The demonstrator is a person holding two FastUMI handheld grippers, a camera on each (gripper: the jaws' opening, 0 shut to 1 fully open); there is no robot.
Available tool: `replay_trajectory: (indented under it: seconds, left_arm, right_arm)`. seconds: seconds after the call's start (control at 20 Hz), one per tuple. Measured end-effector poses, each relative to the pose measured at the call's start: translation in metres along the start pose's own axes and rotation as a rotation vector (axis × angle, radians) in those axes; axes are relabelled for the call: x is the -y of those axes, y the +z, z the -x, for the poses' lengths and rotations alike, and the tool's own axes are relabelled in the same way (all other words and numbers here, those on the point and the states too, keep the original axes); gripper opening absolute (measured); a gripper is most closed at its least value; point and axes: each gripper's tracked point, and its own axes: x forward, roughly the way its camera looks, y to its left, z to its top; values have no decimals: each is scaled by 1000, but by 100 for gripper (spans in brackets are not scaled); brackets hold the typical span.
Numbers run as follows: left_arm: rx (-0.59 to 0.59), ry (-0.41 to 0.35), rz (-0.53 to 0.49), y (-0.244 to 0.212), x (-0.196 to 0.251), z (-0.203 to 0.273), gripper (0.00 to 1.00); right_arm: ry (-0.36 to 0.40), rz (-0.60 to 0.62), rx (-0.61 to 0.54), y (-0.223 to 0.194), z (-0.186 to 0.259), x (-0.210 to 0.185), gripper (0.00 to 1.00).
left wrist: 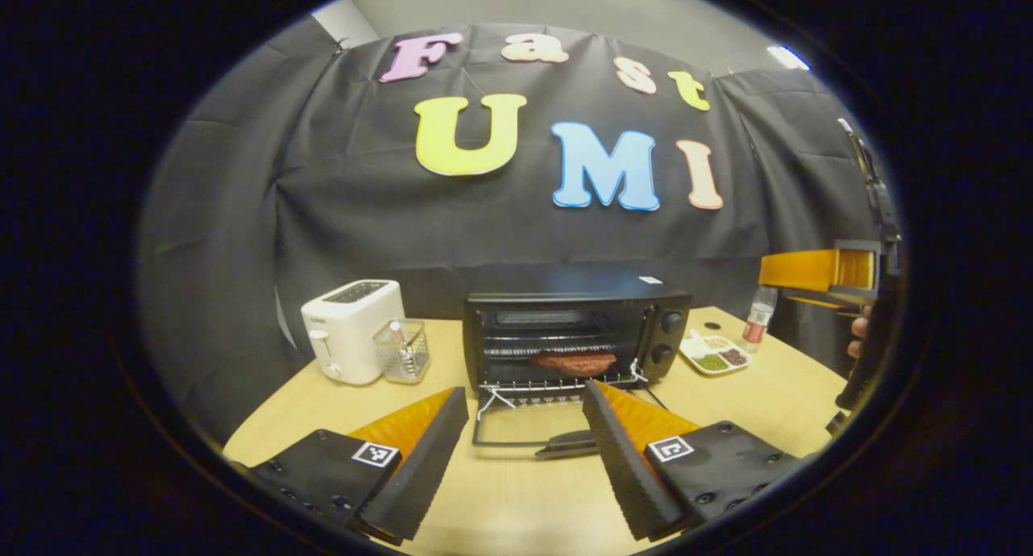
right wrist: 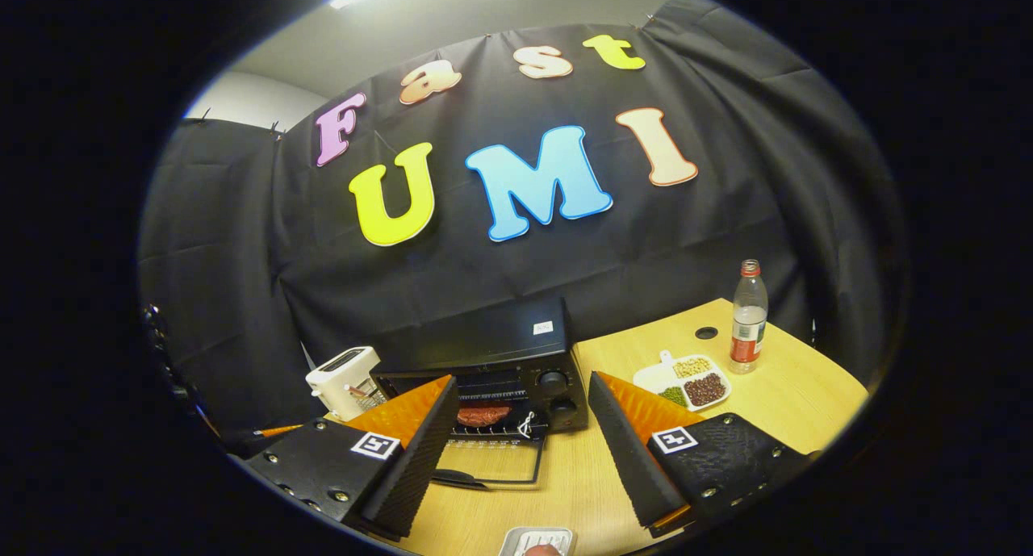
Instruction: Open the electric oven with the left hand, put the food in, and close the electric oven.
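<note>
The left gripper point(left wrist: 524, 399) is held with its fingers spread apart and nothing between them, just in front of the oven door point(left wrist: 516, 427), which is folded down flat on the table point(left wrist: 516, 507) with its handle point(left wrist: 569, 445) toward the gripper. The right gripper point(right wrist: 520, 386) is likewise spread and empty, raised in front of the oven point(right wrist: 492, 354).

The oven's mouth is turned toward both grippers. The food point(left wrist: 575, 362), a reddish-brown piece, is seen lying on the rack inside the oven, its long axis running across the cavity, side to side. Two knobs point(left wrist: 670, 336) are stacked on the oven's right panel.

Left of the oven a white toaster point(left wrist: 351, 328) is set, with a clear holder point(left wrist: 402, 350) beside it. Right of the oven a divided plate point(left wrist: 715, 354) of beans and a bottle point(right wrist: 748, 317) are placed. In front of the oven, at the table's near edge, a small tray point(right wrist: 539, 541) is partly visible.
</note>
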Motion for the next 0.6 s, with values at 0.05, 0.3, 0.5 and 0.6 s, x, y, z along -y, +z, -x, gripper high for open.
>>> replay_trajectory:
  seconds: [0.05, 0.3, 0.5, 0.6]
  left_arm:
    - [-20, -6, 1, -9, 5, -6, 92]
    - [-143, -69, 1, -62, 35, -31, 92]
    - [-255, -102, -25, -106, 53, -46, 97]
    - [-293, -101, -23, -121, 56, -51, 97]
  right_arm:
    - [-12, 11, 9, 3, 9, 5, 97]
    - [-75, 84, 29, 6, 44, 22, 97]
    - [-140, 94, 25, 8, 59, 41, 98]
    - [-171, 110, 21, 10, 67, 51, 98]
